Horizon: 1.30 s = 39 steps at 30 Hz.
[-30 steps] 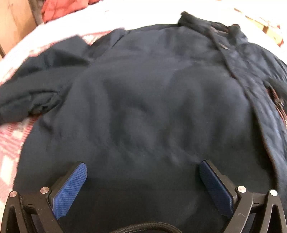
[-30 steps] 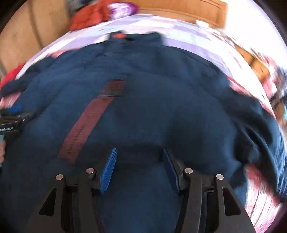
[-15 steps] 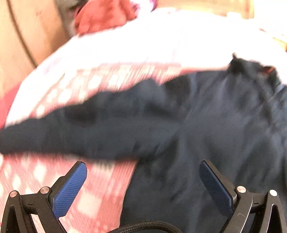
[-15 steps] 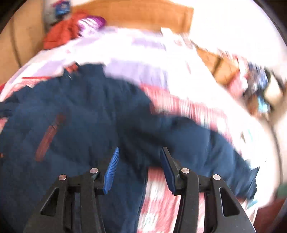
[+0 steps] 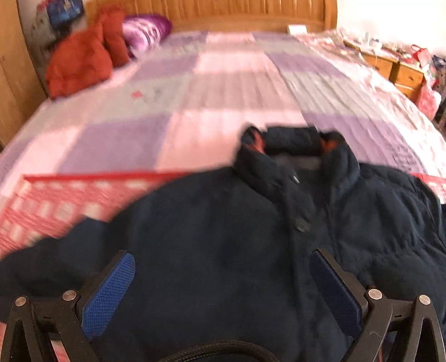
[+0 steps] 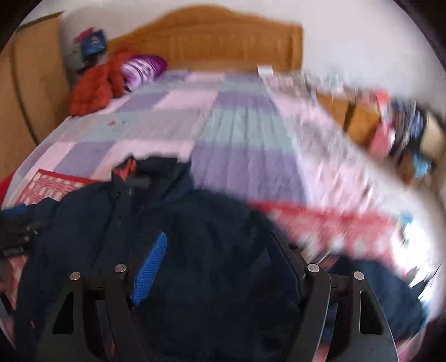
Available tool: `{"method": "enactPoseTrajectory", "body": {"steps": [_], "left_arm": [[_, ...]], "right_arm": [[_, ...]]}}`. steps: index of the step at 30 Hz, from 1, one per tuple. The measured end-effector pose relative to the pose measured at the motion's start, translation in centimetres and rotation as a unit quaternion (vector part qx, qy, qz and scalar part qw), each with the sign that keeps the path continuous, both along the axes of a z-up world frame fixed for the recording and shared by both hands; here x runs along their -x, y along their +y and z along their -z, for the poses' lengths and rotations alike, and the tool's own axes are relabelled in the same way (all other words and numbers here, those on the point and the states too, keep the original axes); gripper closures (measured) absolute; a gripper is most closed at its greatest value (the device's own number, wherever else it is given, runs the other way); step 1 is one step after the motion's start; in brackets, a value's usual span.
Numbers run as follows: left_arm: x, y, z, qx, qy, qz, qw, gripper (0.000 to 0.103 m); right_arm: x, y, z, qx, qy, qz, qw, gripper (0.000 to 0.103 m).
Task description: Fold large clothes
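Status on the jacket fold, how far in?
Done: navy jacket lies spread front-up on the bed, collar toward the headboard. In hand: nothing; left hand-held gripper is open above the fabric, right hand-held gripper is opening, nothing pinched. Left: every fold; sleeves and body look unfolded.

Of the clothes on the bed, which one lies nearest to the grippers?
The dark navy jacket, spread just ahead of both grippers; the red garment lies far off by the headboard.
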<state>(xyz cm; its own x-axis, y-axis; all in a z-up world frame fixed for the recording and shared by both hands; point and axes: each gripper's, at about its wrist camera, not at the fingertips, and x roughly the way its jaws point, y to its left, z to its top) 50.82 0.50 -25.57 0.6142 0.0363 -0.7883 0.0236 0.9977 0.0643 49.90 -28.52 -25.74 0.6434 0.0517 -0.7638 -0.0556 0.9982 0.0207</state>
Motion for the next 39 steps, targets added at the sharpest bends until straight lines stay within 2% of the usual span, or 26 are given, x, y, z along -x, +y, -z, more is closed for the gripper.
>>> {"method": "enactPoseTrajectory", "body": {"steps": [3, 5, 8, 11, 12, 13, 14, 15, 16, 19, 20, 24, 31, 33, 36, 38, 39], "left_arm": [[-0.8, -1.9, 2.8, -0.010, 0.011, 0.003, 0.9999, 0.000], [-1.7, -2.4, 4.7, -0.001, 0.020, -0.004, 0.9998, 0.000], [-2.6, -1.9, 6.9, 0.002, 0.023, -0.017, 0.9996, 0.000], [-3.7, 0.4, 10.0, -0.022, 0.046, -0.040, 0.9979, 0.000], [-3.8, 2.1, 11.0, -0.016, 0.052, -0.049, 0.9973, 0.000], [-3.7, 3.5, 11.2, -0.001, 0.047, -0.052, 0.9976, 0.000], [-3.5, 5.0, 11.3, -0.007, 0.038, -0.065, 0.9972, 0.000], [-3.5, 6.3, 11.2, -0.016, 0.032, -0.073, 0.9967, 0.000], [-3.4, 7.2, 11.1, -0.018, 0.029, -0.078, 0.9964, 0.000], [-3.1, 9.7, 11.0, -0.035, 0.026, -0.093, 0.9947, 0.000], [-2.9, 10.1, 10.8, -0.042, 0.028, -0.093, 0.9944, 0.000], [-1.6, 9.0, 10.1, -0.068, 0.027, -0.087, 0.9935, 0.000], [1.2, 4.1, 8.0, -0.027, 0.016, -0.075, 0.9967, 0.000], [1.9, 1.6, 7.8, -0.017, 0.019, -0.059, 0.9980, 0.000], [3.4, -0.9, 8.2, -0.015, 0.024, -0.036, 0.9989, 0.000], [4.2, -1.2, 9.1, -0.022, 0.037, -0.037, 0.9984, 0.000], [4.9, -0.7, 9.7, -0.022, 0.042, -0.041, 0.9980, 0.000]], "right_arm": [[-0.9, 1.5, 5.6, -0.004, 0.047, 0.016, 0.999, 0.025], [-1.8, 2.3, 8.6, 0.004, 0.062, 0.017, 0.998, 0.025], [-2.7, 2.8, 11.1, 0.014, 0.076, 0.004, 0.997, 0.025], [-3.6, 2.1, 13.6, 0.051, 0.082, -0.034, 0.995, 0.025], [-3.7, 1.3, 13.7, 0.048, 0.078, -0.034, 0.995, 0.026], [-3.7, -0.2, 13.7, 0.023, 0.074, -0.038, 0.996, 0.030], [-3.6, -1.7, 13.8, -0.003, 0.072, -0.046, 0.996, 0.046], [-3.4, -2.4, 13.6, -0.005, 0.070, -0.051, 0.996, 0.063], [-3.1, -3.3, 13.4, -0.007, 0.067, -0.059, 0.996, 0.068], [-2.2, -5.5, 12.6, 0.037, 0.062, -0.030, 0.997, 0.064], [-1.6, -6.5, 12.2, 0.033, 0.058, -0.024, 0.997, 0.064], [0.7, -7.9, 11.3, 0.070, 0.047, -0.013, 0.996, 0.064], [3.9, -9.3, 9.4, 0.061, 0.041, 0.029, 0.997, 0.063], [4.7, -7.7, 9.3, 0.052, 0.039, 0.008, 0.998, 0.060], [6.9, -3.9, 10.0, 0.059, 0.038, -0.060, 0.996, 0.055], [8.9, -2.2, 11.4, 0.073, 0.052, -0.102, 0.991, 0.054], [9.5, -2.2, 11.9, 0.075, 0.056, -0.102, 0.990, 0.054]]}}
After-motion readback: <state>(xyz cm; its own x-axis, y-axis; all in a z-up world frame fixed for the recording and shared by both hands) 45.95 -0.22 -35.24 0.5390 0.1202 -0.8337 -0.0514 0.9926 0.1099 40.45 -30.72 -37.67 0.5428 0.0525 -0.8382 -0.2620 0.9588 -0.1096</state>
